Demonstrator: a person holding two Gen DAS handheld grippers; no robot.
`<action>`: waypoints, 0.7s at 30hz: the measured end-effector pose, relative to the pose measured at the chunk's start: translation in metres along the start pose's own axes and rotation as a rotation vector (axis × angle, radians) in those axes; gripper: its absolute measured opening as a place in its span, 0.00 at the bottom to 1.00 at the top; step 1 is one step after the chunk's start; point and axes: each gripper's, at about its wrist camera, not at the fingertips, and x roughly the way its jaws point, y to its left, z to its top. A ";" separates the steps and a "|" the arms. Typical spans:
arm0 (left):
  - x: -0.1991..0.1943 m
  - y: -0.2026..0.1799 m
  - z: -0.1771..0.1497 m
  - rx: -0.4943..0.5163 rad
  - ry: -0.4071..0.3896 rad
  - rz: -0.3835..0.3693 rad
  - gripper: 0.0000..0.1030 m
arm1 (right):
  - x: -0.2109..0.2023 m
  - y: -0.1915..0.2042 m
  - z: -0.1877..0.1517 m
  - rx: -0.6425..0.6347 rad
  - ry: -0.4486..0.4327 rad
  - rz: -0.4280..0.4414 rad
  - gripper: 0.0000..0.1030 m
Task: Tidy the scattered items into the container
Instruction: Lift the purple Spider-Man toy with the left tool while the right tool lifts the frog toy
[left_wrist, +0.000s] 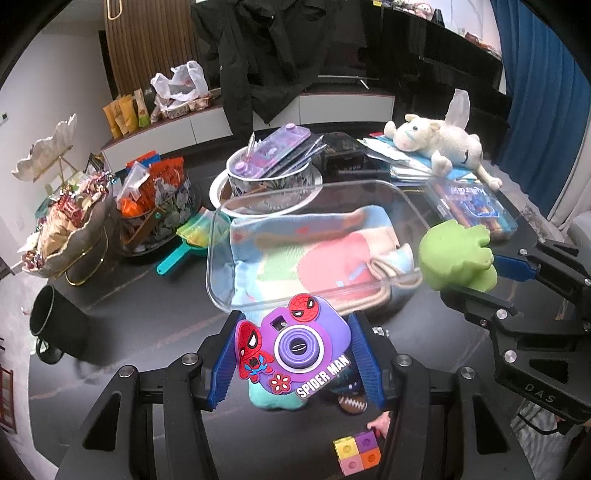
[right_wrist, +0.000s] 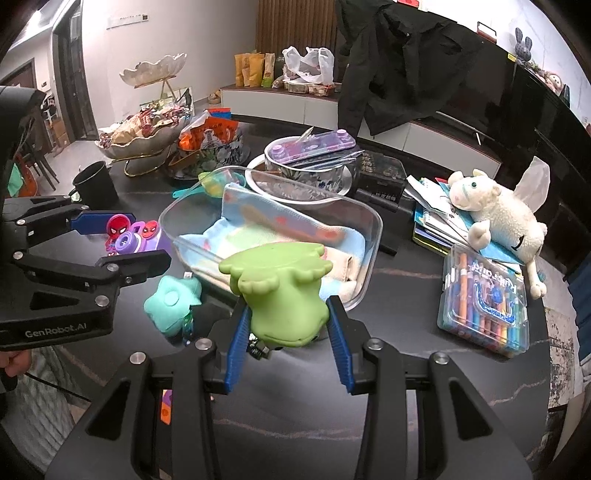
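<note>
The dark marbled table (right_wrist: 424, 295) carries everything, and near its middle stands the clear plastic container (left_wrist: 218, 236), with a pastel knitted pouch (left_wrist: 295, 251) lying inside it. Just beyond the container sits a floral-patterned round tin (left_wrist: 273, 181) with a purple handheld game (left_wrist: 273, 151) resting across its top; to the right a white plush lamb (right_wrist: 495, 214) lies on a stack of papers, and near it is a clear case of coloured markers (right_wrist: 484, 299) whose label is too warped to read. The right gripper (right_wrist: 288, 325), its body marked "DAS" in the left wrist view, has its blue jaws pinching a green frog toy (right_wrist: 280, 291) held at the container's near right rim. The left gripper (left_wrist: 295, 354), stamped "GenRobot.AI" in the right wrist view, has its jaws pinching a purple toy camera (left_wrist: 295, 339) lettered "SPIDER MAN", held just at the container's near edge above a teal star-shaped toy (right_wrist: 171, 302) on the table. A small multicoloured cube (left_wrist: 356, 454) lies closest to the person.
</note>
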 end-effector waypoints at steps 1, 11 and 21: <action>0.001 0.000 0.001 -0.001 -0.002 0.000 0.52 | 0.001 -0.001 0.002 0.003 -0.002 0.000 0.36; 0.015 0.008 0.017 -0.018 -0.011 0.010 0.52 | 0.019 -0.007 0.017 0.038 -0.012 0.001 0.36; 0.035 0.015 0.030 -0.025 -0.007 0.011 0.52 | 0.040 -0.008 0.025 0.032 0.006 0.010 0.36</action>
